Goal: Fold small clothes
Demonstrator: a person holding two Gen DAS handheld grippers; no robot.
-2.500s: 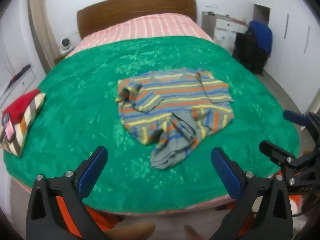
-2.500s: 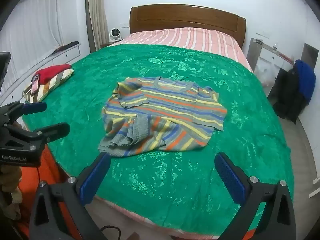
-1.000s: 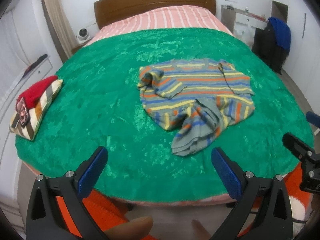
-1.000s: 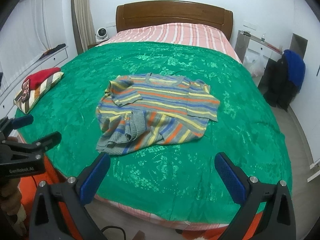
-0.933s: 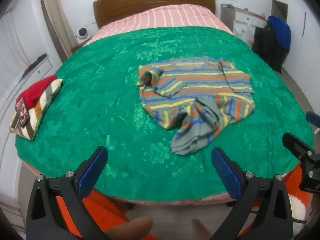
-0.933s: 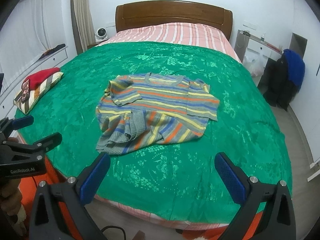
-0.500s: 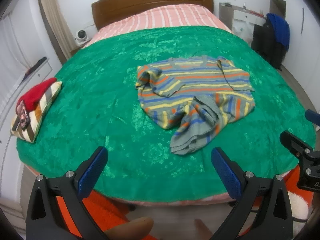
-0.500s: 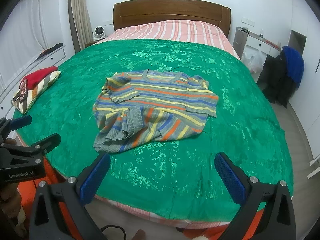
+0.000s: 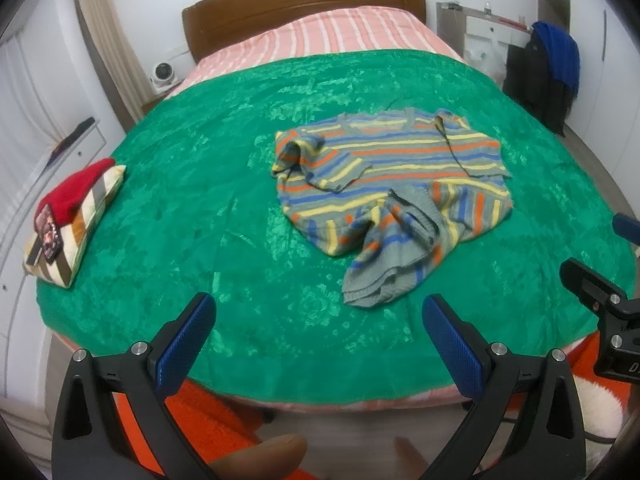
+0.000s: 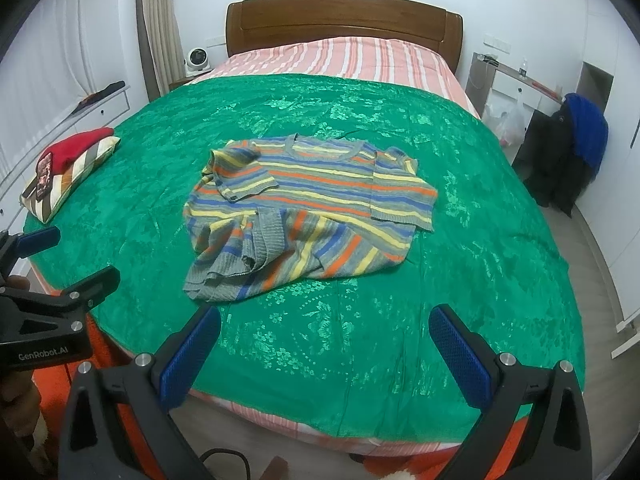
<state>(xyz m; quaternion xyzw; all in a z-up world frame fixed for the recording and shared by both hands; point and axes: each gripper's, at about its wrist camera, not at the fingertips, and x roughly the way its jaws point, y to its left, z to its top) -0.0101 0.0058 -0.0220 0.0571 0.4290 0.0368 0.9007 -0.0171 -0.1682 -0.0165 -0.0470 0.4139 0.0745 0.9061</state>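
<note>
A small striped sweater [image 9: 394, 184] [image 10: 308, 200], grey with orange, yellow and blue bands, lies rumpled on the green blanket [image 9: 200, 200] [image 10: 460, 240]. Its collar points to the headboard, the left sleeve is folded over the chest, and the bottom hem is bunched up at the near left. My left gripper [image 9: 318, 320] is open, hovering over the bed's near edge, short of the hem. Open too is my right gripper [image 10: 324, 332], held above the near edge, in front of the sweater. Each gripper shows at the side of the other's view.
A stack of folded clothes [image 9: 72, 216] [image 10: 68, 172], red on top with a phone on it, lies at the blanket's left edge. A wooden headboard [image 10: 344, 20] stands at the back. Dark and blue coats [image 10: 572, 156] hang at the right. An orange rug [image 9: 208, 412] lies below.
Both grippers have drifted slightly nearer to the bed, so the sweater looks a little larger and closer. They stay open, and the sweater has not moved.
</note>
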